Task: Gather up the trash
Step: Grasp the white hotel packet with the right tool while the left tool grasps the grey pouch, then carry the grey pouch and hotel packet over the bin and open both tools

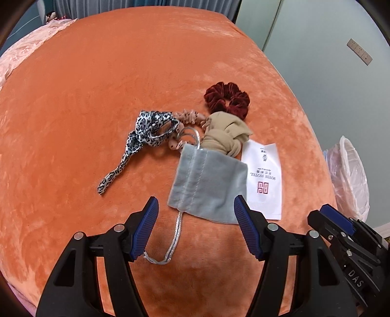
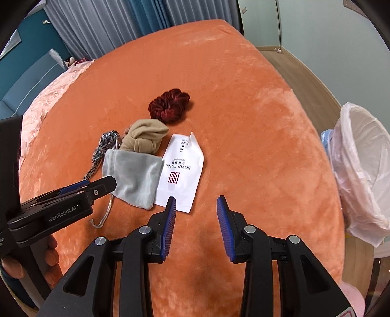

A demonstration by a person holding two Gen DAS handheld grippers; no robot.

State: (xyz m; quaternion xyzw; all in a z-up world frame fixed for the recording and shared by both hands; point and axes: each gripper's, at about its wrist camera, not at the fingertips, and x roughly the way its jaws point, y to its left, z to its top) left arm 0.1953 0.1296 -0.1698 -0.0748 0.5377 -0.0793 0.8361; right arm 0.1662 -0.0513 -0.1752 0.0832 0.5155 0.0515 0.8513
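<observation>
A white hotel packet (image 1: 265, 180) (image 2: 181, 170) lies flat on the orange bed cover (image 1: 97, 102) (image 2: 243, 136), partly under a grey drawstring pouch (image 1: 209, 185) (image 2: 135, 178). A beige knotted cloth (image 1: 225, 133) (image 2: 145, 139), a dark red scrunchie (image 1: 226, 100) (image 2: 169, 106) and a leopard-print band (image 1: 143, 136) (image 2: 101, 151) lie beside them. My left gripper (image 1: 196, 204) is open, its fingers either side of the pouch's near end. My right gripper (image 2: 196, 202) is open and empty, just in front of the packet's near edge.
A bin lined with a white plastic bag (image 2: 363, 170) (image 1: 348, 175) stands on the floor at the bed's right edge. A pink lace pillow (image 2: 48, 102) lies at the far left. Curtains (image 2: 109, 22) hang behind the bed.
</observation>
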